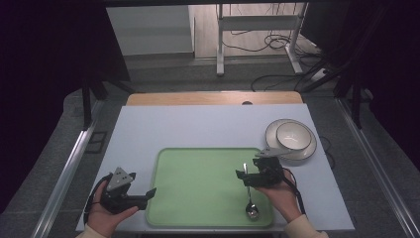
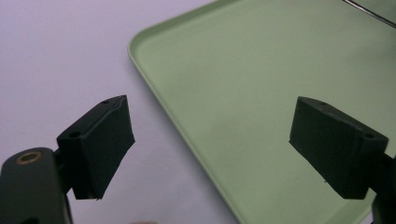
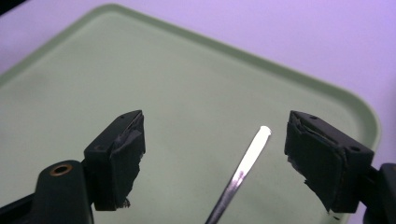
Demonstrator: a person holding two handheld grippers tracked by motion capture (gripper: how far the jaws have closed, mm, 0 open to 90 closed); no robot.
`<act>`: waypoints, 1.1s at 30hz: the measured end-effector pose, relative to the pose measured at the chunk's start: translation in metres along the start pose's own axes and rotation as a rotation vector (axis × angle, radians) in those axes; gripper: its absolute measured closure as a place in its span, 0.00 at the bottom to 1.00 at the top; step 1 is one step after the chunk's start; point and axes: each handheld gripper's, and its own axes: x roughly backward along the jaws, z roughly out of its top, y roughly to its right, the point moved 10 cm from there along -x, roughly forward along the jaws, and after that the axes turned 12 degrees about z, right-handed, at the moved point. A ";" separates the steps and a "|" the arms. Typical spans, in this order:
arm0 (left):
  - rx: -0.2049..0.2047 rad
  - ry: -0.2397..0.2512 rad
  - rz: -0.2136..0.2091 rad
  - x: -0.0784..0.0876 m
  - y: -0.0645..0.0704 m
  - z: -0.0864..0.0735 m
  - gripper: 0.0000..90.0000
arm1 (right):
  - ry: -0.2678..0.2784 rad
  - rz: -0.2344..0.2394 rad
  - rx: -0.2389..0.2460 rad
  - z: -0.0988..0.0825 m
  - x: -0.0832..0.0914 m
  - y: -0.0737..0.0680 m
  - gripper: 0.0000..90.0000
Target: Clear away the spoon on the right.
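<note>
A green tray (image 1: 198,183) lies at the near middle of the table. A metal spoon (image 1: 250,198) rests on its right side, bowl toward the person. My right gripper (image 1: 241,176) hovers over the spoon's handle (image 3: 243,170), jaws open with the handle tip between them and touching neither. My left gripper (image 1: 150,192) sits at the tray's left rim (image 2: 154,88), open, one jaw over the table and the other over the tray, nothing between them.
A white bowl (image 1: 293,136) stands on a white plate (image 1: 303,152) right of the tray's far right corner. The pale table top (image 1: 198,126) extends beyond the tray. Metal rails run along both sides of the table.
</note>
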 end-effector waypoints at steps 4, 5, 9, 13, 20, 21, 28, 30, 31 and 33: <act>0.001 0.003 0.000 -0.001 0.000 0.002 0.15 | 0.039 0.041 0.015 0.005 0.006 -0.005 0.22; 0.002 0.000 -0.001 -0.001 0.000 0.002 0.15 | 0.057 0.050 0.023 0.007 0.010 -0.005 0.22; -0.007 -0.004 -0.004 -0.004 0.001 0.001 0.15 | 0.082 0.063 0.041 0.010 0.020 -0.005 0.22; -0.007 -0.004 -0.003 -0.004 0.001 0.001 0.15 | 0.114 0.082 0.071 0.012 0.033 -0.004 0.21; -0.013 0.019 -0.008 -0.005 0.002 0.008 0.15 | 0.162 0.059 0.103 0.012 0.058 0.002 0.20; -0.011 0.018 -0.010 -0.004 0.002 0.007 0.15 | 0.181 0.035 0.104 0.010 0.070 0.004 0.20; -0.007 0.037 -0.009 -0.001 0.004 0.010 0.15 | 0.235 -0.006 0.110 -0.006 0.106 0.011 0.20; -0.012 0.034 -0.008 -0.001 0.005 0.009 0.15 | 0.241 -0.020 0.112 -0.014 0.114 0.016 0.20; -0.012 0.032 -0.008 -0.002 0.005 0.009 0.15 | 0.245 -0.036 0.110 -0.022 0.119 0.023 0.20; -0.014 0.026 -0.007 -0.003 0.005 0.008 0.15 | 0.244 -0.043 0.107 -0.025 0.121 0.027 0.20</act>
